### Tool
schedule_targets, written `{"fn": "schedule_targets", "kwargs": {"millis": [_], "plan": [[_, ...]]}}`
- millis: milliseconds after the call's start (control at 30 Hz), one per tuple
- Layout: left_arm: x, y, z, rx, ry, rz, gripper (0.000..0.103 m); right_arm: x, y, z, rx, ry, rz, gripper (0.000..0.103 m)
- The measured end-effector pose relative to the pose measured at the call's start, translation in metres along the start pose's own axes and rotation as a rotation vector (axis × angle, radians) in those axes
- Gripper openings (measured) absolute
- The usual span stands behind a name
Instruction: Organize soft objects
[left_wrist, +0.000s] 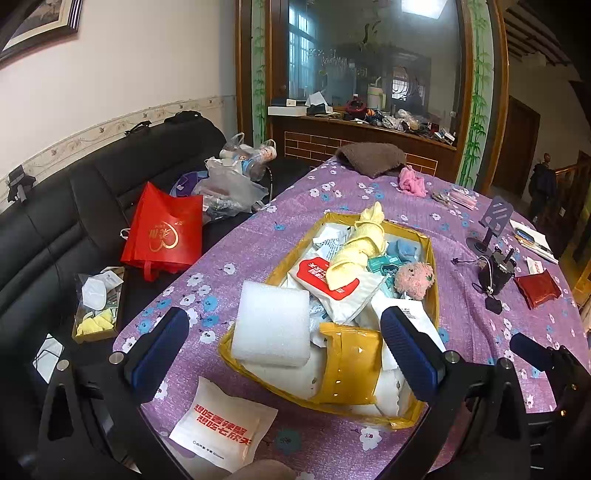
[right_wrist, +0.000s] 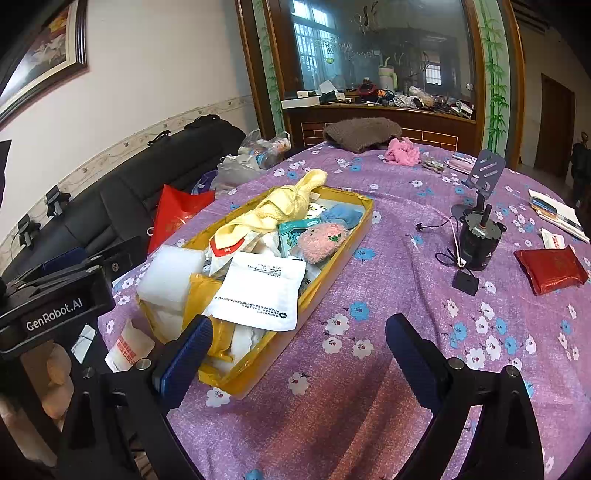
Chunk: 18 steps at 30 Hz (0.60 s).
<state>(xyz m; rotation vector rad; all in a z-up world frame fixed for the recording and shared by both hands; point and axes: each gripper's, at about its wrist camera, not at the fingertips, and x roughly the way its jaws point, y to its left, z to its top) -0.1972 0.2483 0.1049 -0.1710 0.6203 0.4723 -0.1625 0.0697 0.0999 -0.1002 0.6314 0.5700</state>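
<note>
A yellow taped box (left_wrist: 431, 258) (right_wrist: 325, 273) lies on the purple flowered table, filled with soft things: a white foam block (left_wrist: 271, 323) (right_wrist: 170, 273), a yellow towel (left_wrist: 360, 245) (right_wrist: 280, 208), a pink plush (left_wrist: 413, 278) (right_wrist: 321, 238), a blue cloth (right_wrist: 341, 216) and white packets (right_wrist: 262, 291). My left gripper (left_wrist: 284, 354) hovers open over the box's near end with nothing between its fingers. My right gripper (right_wrist: 299, 354) hangs open above the table, just right of the box's near corner. A white packet with red print (left_wrist: 223, 430) lies in front of the box.
A brown cloth (right_wrist: 364, 133) and a pink cloth (right_wrist: 402, 151) lie at the table's far end. A phone stand (right_wrist: 482, 177), a black cylinder with cable (right_wrist: 478, 242) and a red pouch (right_wrist: 550, 267) sit to the right. A black sofa (left_wrist: 55, 229) holds bags on the left.
</note>
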Motion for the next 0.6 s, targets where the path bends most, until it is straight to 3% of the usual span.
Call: {"fn": "schedule_targets", "kwargs": {"millis": [467,600], "plan": [[-0.004,-0.002,0.006,0.009,-0.022,-0.026,0.103,-0.003,-0.004,0.001,0.009,0.013,0.024,0.096],[-0.011,-0.017,0.016,0.022,0.012,-0.123,0.103,-0.026,-0.050,0.003,0.103,-0.016,-0.034,0.096]]}}
